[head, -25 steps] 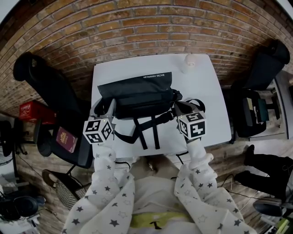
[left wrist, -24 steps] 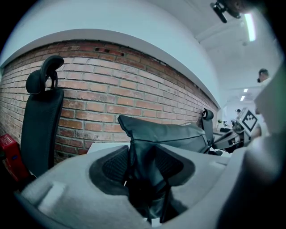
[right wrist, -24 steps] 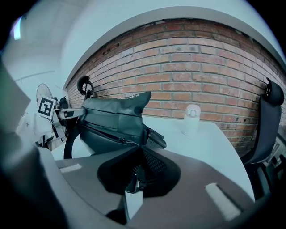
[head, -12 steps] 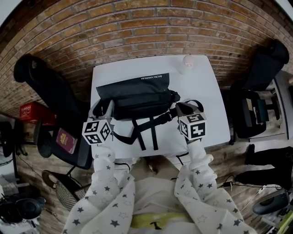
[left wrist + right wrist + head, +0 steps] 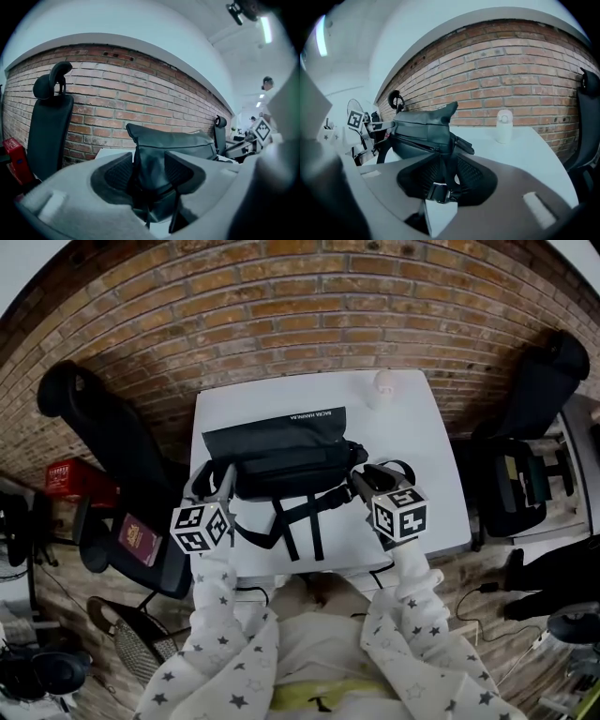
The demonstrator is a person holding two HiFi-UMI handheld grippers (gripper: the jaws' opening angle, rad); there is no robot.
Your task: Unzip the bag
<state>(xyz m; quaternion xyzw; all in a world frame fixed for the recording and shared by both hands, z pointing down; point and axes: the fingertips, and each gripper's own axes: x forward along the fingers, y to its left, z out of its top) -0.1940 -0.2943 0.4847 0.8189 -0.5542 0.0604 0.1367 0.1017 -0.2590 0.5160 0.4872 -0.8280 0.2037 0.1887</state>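
Head view first: the black bag [image 5: 281,451] lies across the middle of the white table [image 5: 427,484], its printed flap toward 12 o'clock and its straps [image 5: 302,517] trailing off toward 6 o'clock. At the bag's 8 o'clock end sits the left gripper [image 5: 214,479]; at its 4 o'clock end, the right gripper [image 5: 367,476].

Over to the left gripper view, and those jaws have just been easing wider. Even so, the bag's bunched end fabric is wedged between them and touches both pads, so call it a loose grasp on the bag.

Right gripper view now: these jaws have just been opening as well, and they stand released. A strap and its buckle [image 5: 438,192] run through the gap, but the pads are clear of them on both sides. The bag's side zipper line shows just beyond, though how far it is unzipped is hard to tell.

A white bottle [image 5: 383,382] stands upright at the bag's 1 o'clock, near the table's far edge by the brick wall [image 5: 300,306]. One black office chair [image 5: 103,442] is at the table's 9 o'clock, with a red booklet [image 5: 138,540] on its seat.
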